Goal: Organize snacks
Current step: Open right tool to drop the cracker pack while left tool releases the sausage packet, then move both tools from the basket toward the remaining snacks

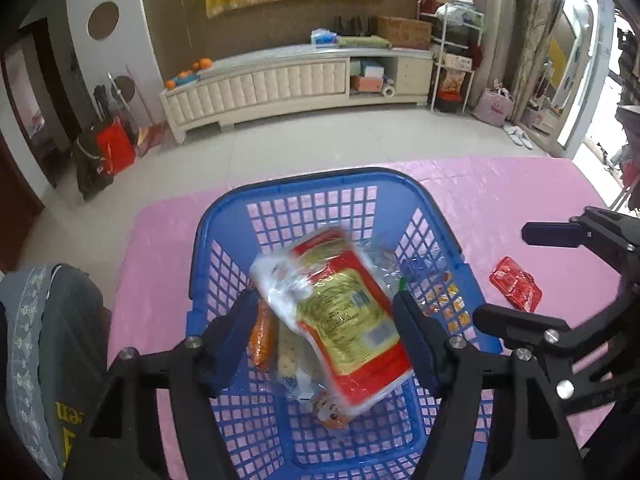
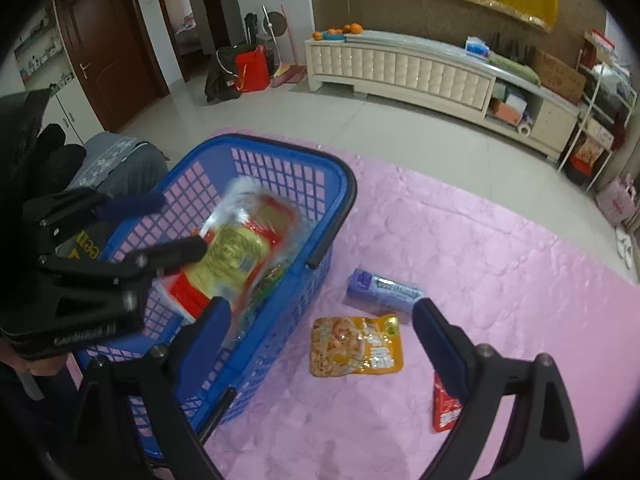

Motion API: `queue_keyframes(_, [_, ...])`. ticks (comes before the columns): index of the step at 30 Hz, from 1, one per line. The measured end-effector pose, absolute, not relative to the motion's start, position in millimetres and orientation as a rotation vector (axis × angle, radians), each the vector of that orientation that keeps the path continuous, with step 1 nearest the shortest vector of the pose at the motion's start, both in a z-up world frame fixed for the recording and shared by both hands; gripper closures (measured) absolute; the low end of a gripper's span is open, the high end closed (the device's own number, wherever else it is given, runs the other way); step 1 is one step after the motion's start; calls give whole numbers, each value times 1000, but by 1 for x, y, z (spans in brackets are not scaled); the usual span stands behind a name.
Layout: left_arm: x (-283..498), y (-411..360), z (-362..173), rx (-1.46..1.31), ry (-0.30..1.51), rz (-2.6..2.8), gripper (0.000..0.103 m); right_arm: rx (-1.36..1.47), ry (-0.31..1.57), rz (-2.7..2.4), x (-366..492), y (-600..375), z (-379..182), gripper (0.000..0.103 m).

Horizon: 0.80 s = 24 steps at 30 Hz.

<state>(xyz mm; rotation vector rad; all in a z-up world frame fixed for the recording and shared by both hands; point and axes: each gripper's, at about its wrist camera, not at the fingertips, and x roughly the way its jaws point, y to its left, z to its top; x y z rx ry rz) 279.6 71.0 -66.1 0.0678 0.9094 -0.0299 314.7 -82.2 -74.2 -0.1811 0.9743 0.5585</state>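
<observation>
A blue plastic basket (image 1: 296, 178) (image 2: 344, 184) stands on the pink-covered table (image 2: 480, 260). My left gripper (image 1: 324, 300) (image 2: 180, 224) hovers over it, open. A red and yellow snack bag (image 1: 348, 320) (image 2: 236, 252) is blurred between its fingers, tilted into the basket, and the pads do not press on it. Under the bag lie an orange stick snack (image 1: 262, 336) and a cracker packet (image 1: 288, 352). My right gripper (image 2: 322, 312) stands open and empty to the basket's right, above a yellow pouch (image 2: 356, 346), a purple pack (image 2: 380, 290) and a red packet (image 2: 444, 412) (image 1: 516, 284).
A chair draped with a grey garment (image 1: 48, 340) stands close to the table's left side. Beyond the table's far edge are tiled floor and a long cream cabinet (image 1: 280, 84) against the wall. Bare pink cloth stretches to the right of the loose snacks.
</observation>
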Motion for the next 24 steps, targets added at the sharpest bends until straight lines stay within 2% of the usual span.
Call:
queue_keyframes(8, [251, 67, -62, 69, 917, -56, 30, -147, 975, 554, 301, -93, -68, 9])
queue_keyframes(17, [215, 42, -23, 88, 851, -78, 22, -119, 921, 536, 269, -120, -34, 9])
queue_keyframes(24, [201, 5, -4, 107, 823, -108, 22, -94, 884, 494, 248, -154, -12, 9])
